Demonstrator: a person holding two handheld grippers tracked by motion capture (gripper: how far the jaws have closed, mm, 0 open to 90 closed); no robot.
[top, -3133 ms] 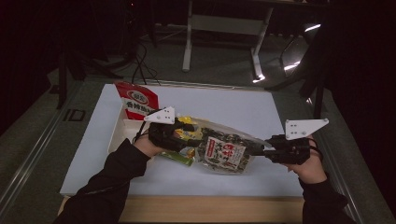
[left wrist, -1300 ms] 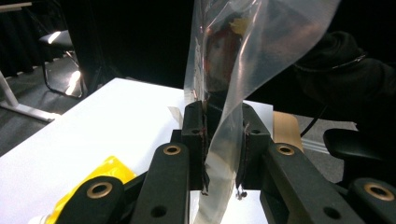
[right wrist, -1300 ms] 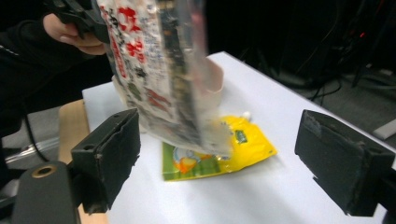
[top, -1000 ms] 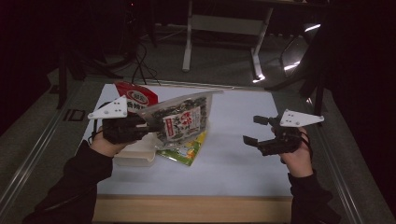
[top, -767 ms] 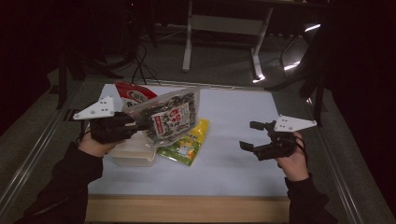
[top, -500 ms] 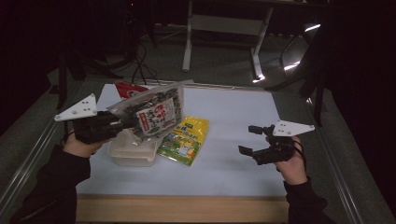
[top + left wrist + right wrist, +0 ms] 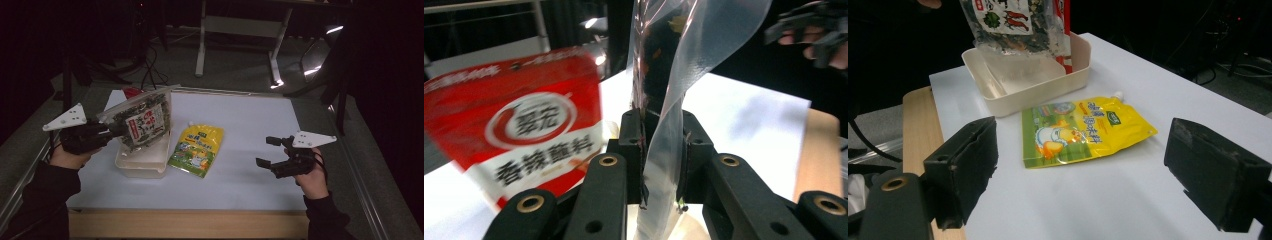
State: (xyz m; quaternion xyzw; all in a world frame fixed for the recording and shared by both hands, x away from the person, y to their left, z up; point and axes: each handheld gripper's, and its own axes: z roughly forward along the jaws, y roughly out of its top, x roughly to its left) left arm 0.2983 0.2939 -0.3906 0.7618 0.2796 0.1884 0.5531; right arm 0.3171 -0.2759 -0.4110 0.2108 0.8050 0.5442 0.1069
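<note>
A clear bag of dark dried food with a white and red label [image 7: 142,120] hangs tilted above a cream plastic tray [image 7: 142,162]. My left gripper [image 7: 112,131] is shut on the bag's edge at the table's left. In the left gripper view the clear film [image 7: 664,75] stands pinched between the jaws of the left gripper [image 7: 662,165]. A yellow spouted pouch [image 7: 197,149] lies flat just right of the tray. My right gripper [image 7: 265,151] is open at the right, apart from the pouch [image 7: 1083,132]. The right gripper [image 7: 1088,170] faces the pouch, the tray [image 7: 998,107] and the bag [image 7: 1013,20].
A red and white packet [image 7: 524,135] stands behind the tray, its top edge [image 7: 131,92] showing past the bag. The white tabletop [image 7: 250,120] has a wooden front edge [image 7: 185,222]. Metal rails run along both sides. Table legs stand on the dark floor beyond.
The right gripper let go of the bag and drew back to the right, open. The left gripper carried the bag left and up, over the tray, uncovering the yellow pouch.
</note>
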